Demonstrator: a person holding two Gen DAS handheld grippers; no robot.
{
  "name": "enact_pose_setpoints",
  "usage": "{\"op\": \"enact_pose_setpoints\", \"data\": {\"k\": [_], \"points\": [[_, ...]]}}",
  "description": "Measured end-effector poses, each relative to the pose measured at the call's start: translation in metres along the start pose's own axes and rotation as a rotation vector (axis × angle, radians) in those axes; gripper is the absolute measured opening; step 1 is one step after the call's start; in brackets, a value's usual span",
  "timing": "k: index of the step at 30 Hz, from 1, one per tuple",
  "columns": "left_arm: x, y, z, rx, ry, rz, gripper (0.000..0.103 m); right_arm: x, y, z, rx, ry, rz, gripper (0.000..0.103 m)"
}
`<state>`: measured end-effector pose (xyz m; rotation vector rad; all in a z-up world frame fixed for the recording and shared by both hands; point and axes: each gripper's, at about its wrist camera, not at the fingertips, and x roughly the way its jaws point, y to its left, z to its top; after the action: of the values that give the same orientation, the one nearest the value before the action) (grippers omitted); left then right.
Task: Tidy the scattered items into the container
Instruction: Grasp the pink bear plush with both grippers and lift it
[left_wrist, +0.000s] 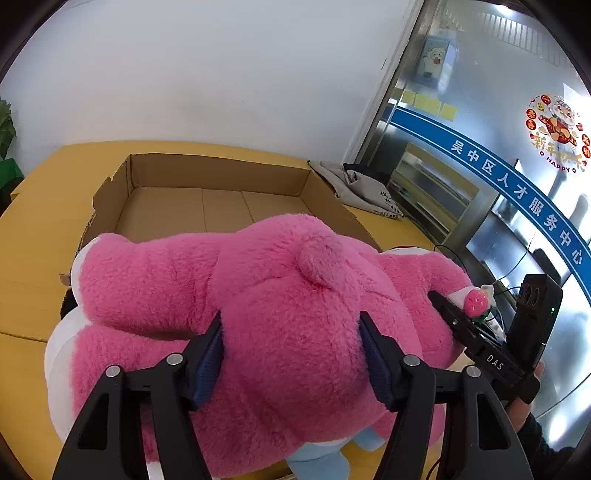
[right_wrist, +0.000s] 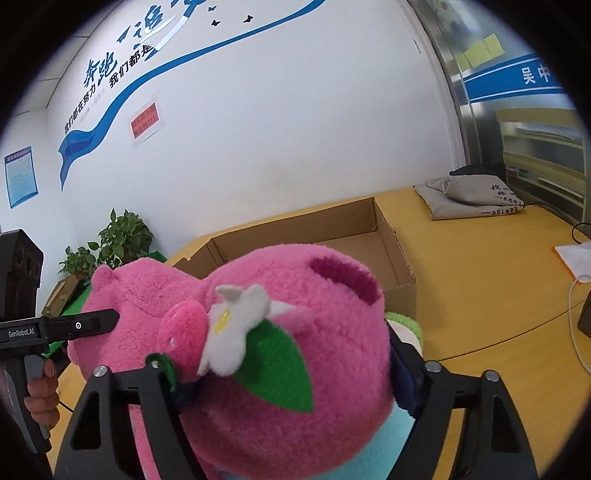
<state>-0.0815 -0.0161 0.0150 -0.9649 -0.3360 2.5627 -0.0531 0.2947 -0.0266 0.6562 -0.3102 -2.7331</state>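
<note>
Here, both grippers clamp the pink plush toy (left_wrist: 280, 314).
Left gripper (left_wrist: 291, 347) squeezes its body; right gripper (right_wrist: 288, 376) pinches its head, before the cardboard box (left_wrist: 207, 177).

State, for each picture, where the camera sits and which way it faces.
Left wrist: on the left gripper, facing the box and white wall; its fingers squeeze the bear.
Right wrist: on the right gripper, facing the wall and plant; fingers clamp the bear's head.
Both show bear, box, bag, and the other gripper.
</note>
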Motion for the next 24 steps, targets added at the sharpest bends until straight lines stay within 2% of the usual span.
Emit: {"op": "enact_pose_setpoints", "data": {"k": [2,4,7,12,15,19,24], "points": [[-0.006,0.0,-0.001,-0.012,-0.022,-0.01,0.053,-0.006,0.006,0.0,-0.009,-0.01,-0.009,0.065],[-0.013,0.001,-0.001,-0.034,-0.042,-0.028,0.042,-0.012,0.012,0.003,-0.023,-0.035,-0.007,0.06],[-0.019,0.003,0.003,-0.048,-0.053,-0.043,0.037,-0.022,0.019,0.01,-0.038,-0.075,0.008,0.058],[-0.037,0.003,0.022,-0.06,-0.099,-0.044,0.034,-0.027,0.03,0.034,-0.042,-0.125,0.045,0.057],[-0.055,-0.001,0.052,-0.036,-0.156,-0.035,0.034,-0.027,0.037,0.059,-0.042,-0.159,0.078,0.057],[-0.061,-0.006,0.113,0.018,-0.193,-0.018,0.034,-0.014,0.046,0.112,-0.077,-0.217,0.103,0.057],[-0.033,-0.004,0.19,0.046,-0.164,0.003,0.034,0.025,0.042,0.18,-0.116,-0.286,0.111,0.058]]}}
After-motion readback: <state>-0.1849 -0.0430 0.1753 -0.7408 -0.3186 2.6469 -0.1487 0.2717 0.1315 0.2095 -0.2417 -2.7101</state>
